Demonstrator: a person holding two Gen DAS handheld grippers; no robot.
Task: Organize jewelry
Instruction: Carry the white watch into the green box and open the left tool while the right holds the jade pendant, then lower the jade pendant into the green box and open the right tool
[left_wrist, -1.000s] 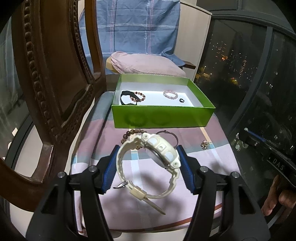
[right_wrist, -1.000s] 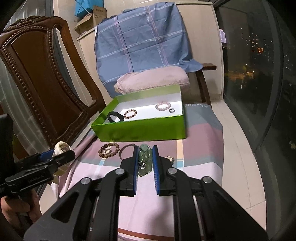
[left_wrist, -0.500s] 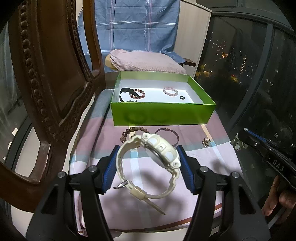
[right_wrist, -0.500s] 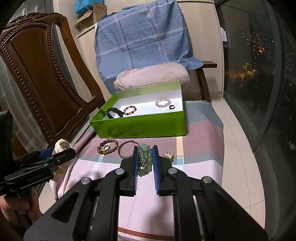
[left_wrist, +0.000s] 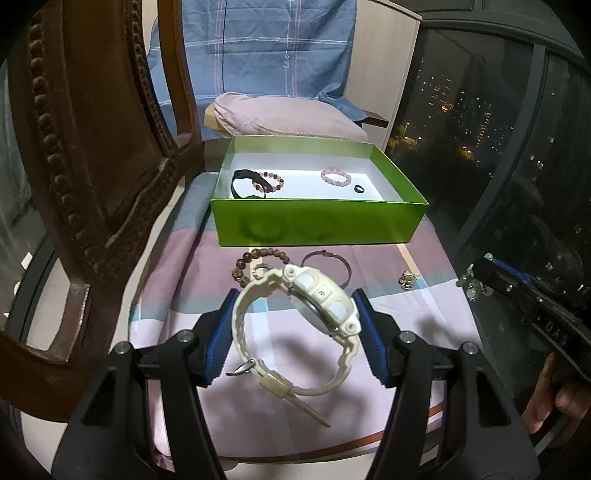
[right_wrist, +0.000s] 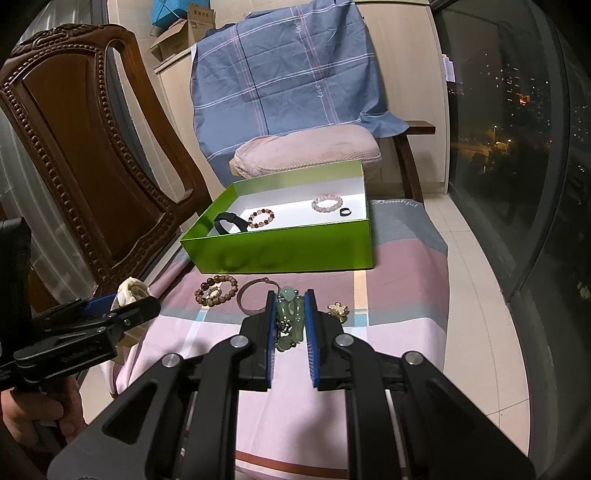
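My left gripper (left_wrist: 295, 314) is shut on a cream-white wristwatch (left_wrist: 321, 295) and holds it above the striped cloth. My right gripper (right_wrist: 291, 299) is shut on a pale green jade bead piece (right_wrist: 291, 321). Ahead stands an open green box (left_wrist: 317, 221) holding a black band (left_wrist: 243, 182), a brown bead bracelet (left_wrist: 269, 181), a pink bead bracelet (left_wrist: 335, 176) and a black ring (left_wrist: 359, 189). In front of the box, a dark bead bracelet (right_wrist: 217, 290), a thin bangle (right_wrist: 255, 295) and a small gold piece (right_wrist: 338, 308) lie on the cloth.
A carved wooden chair back (left_wrist: 92, 166) rises close on the left. A pink pillow (left_wrist: 280, 114) and a blue plaid cloth (right_wrist: 288, 74) sit behind the box. Dark window glass (right_wrist: 517, 147) and tiled floor run along the right. A hand (left_wrist: 554, 398) grips the right tool.
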